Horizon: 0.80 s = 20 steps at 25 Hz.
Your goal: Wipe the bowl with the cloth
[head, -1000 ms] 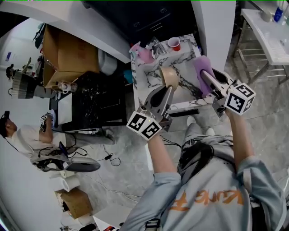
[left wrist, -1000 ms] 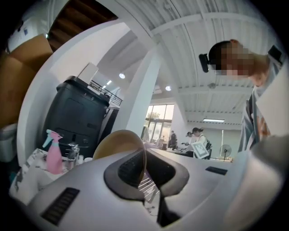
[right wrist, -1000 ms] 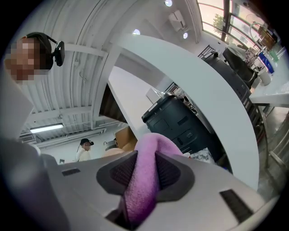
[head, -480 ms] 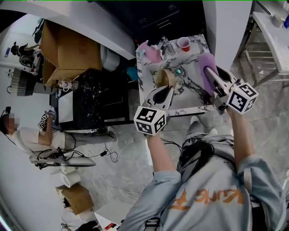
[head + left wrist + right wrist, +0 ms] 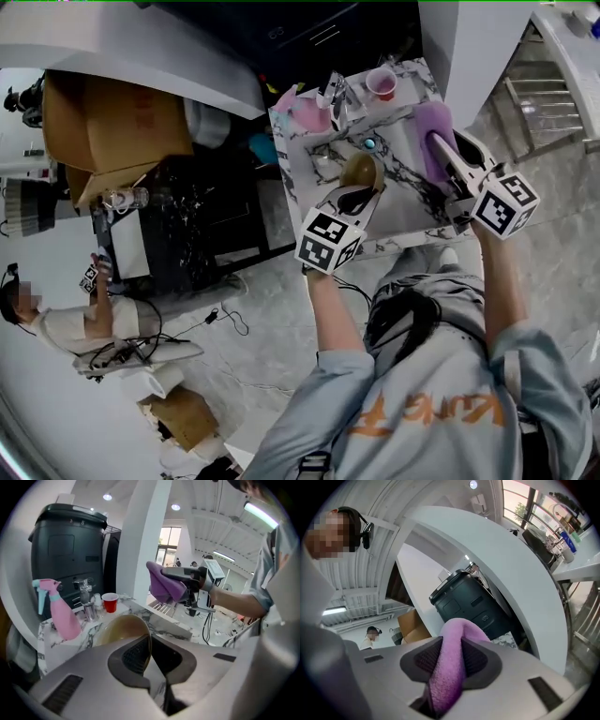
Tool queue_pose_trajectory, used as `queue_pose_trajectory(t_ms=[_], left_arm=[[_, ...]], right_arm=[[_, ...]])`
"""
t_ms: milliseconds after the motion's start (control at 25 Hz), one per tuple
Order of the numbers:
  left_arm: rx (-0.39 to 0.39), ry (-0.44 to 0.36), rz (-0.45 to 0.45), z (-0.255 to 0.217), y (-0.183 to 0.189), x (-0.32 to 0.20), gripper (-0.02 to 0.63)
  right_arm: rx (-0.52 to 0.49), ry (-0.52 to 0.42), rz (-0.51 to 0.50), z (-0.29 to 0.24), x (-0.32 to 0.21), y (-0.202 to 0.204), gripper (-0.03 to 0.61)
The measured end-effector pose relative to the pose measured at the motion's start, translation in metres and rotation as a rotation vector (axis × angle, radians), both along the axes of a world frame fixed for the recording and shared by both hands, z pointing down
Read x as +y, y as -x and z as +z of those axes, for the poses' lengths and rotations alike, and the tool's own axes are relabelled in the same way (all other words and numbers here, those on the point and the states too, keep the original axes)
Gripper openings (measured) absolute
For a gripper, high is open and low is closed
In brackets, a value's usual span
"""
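Note:
A tan bowl [image 5: 360, 172] hangs tilted on its side over the marble counter [image 5: 302, 184]. My left gripper [image 5: 362, 199] is shut on its rim. In the left gripper view the bowl [image 5: 119, 629] rises from between the jaws of the left gripper [image 5: 149, 654], its thin edge pinched. To its right, my right gripper [image 5: 441, 156] is shut on a purple cloth [image 5: 429, 137], held a short way apart from the bowl. The cloth [image 5: 451, 677] fills the gap between the right gripper's pads and bulges past the tips. The cloth [image 5: 165, 584] also shows in the left gripper view, up in the air.
A pink spray bottle [image 5: 307, 114], a metal tap [image 5: 337, 94] and a red cup [image 5: 382, 84] stand along the counter's far edge. A teal drain [image 5: 369, 143] lies behind the bowl. Left of the counter are a cardboard box [image 5: 112, 122] and a seated person [image 5: 56, 319].
My left gripper has swung the bowl to the right, nearer the cloth, and tipped it more onto its side. The right gripper has kept the cloth in about the same place.

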<state>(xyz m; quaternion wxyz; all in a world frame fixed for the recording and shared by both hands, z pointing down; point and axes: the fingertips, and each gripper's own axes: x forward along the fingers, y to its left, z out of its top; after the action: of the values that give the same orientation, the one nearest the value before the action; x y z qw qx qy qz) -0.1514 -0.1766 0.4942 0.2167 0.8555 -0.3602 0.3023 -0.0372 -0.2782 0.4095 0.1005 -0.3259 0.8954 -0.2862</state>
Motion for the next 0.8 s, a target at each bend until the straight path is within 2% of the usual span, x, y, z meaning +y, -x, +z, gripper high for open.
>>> queue_pose_trajectory(t_ms=[240, 360, 600, 800], left_arm=[[-0.088, 0.212, 0.150, 0.067, -0.005, 0.012, 0.035], [-0.138, 0.289, 0.204, 0.099, -0.008, 0.014, 0.035], [-0.194, 0.384, 0.294, 0.146, -0.020, 0.019, 0.035], [-0.218, 0.392, 0.319, 0.169, -0.024, 0.014, 0.035]], right_arm=[[0.040, 0.092, 0.105, 0.036, -0.005, -0.014, 0.130], [0.078, 0.114, 0.141, 0.046, -0.005, -0.022, 0.130], [0.136, 0.133, 0.191, 0.058, -0.002, -0.036, 0.130], [0.137, 0.139, 0.230, 0.069, -0.007, -0.038, 0.130]])
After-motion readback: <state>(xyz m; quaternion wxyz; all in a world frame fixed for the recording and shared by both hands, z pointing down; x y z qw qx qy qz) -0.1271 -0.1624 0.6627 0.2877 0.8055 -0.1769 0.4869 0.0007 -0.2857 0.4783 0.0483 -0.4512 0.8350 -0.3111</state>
